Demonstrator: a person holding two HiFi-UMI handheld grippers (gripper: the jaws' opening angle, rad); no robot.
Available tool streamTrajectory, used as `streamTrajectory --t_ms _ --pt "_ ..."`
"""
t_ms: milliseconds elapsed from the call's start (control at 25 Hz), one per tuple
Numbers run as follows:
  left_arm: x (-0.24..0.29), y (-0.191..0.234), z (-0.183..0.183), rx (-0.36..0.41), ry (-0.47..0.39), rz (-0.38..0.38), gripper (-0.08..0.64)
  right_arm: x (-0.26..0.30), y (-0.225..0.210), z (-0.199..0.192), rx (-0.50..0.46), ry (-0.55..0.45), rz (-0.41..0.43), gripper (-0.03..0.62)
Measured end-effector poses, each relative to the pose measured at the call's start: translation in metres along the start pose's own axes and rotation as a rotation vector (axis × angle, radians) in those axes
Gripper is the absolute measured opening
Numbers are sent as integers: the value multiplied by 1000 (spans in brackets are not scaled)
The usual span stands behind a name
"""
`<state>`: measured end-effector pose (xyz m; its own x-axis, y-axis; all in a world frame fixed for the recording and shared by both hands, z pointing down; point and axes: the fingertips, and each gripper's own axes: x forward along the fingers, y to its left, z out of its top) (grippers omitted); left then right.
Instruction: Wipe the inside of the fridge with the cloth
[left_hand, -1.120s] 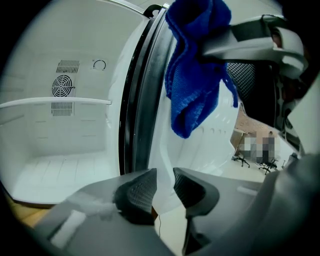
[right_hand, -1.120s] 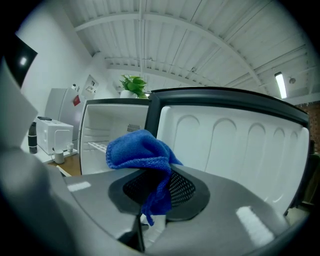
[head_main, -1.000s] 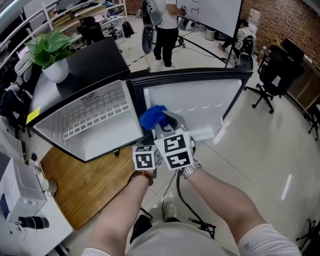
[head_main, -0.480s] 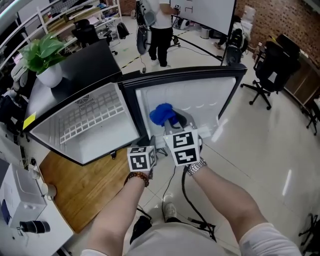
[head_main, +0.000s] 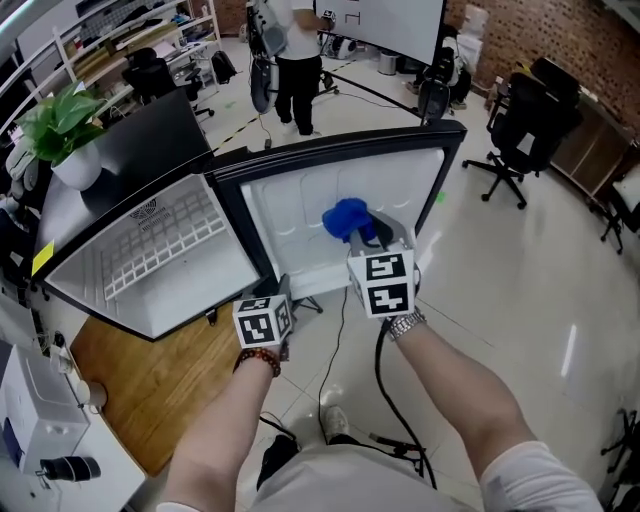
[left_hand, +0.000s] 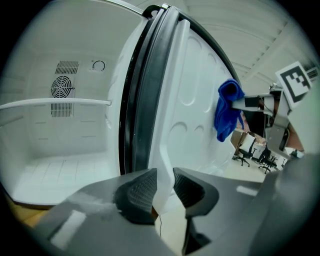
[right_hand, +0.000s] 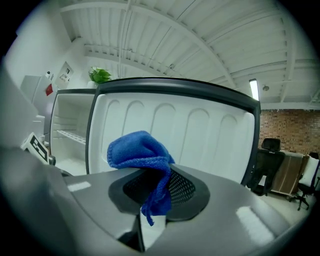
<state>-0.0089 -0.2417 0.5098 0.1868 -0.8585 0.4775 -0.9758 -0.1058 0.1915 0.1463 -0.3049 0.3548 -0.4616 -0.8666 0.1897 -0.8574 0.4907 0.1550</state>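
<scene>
While your left gripper (left_hand: 165, 186) clamps the white lip (left_hand: 162, 162) of the open fridge door (left_hand: 192, 100), your right gripper (right_hand: 161, 189) pinches the blue cloth (right_hand: 136, 150) before the door's inner panel.

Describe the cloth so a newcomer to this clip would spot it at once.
Start at the fridge with its fridge door swung wide open. In front of the door's inner panel, the right gripper pinches a bunched cloth. It is the only bright blue thing among white plastic and grey jaws.
</scene>
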Motion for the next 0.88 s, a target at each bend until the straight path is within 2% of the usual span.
streamTrajectory --t_ms 440,880 --pt "-1 0 0 -2 -1 5 107 -13 -73 -13 4 24 -134 71" --pt "-3 -2 0 -4 -2 8 104 -22 -117 -22 9 44 -213 71"
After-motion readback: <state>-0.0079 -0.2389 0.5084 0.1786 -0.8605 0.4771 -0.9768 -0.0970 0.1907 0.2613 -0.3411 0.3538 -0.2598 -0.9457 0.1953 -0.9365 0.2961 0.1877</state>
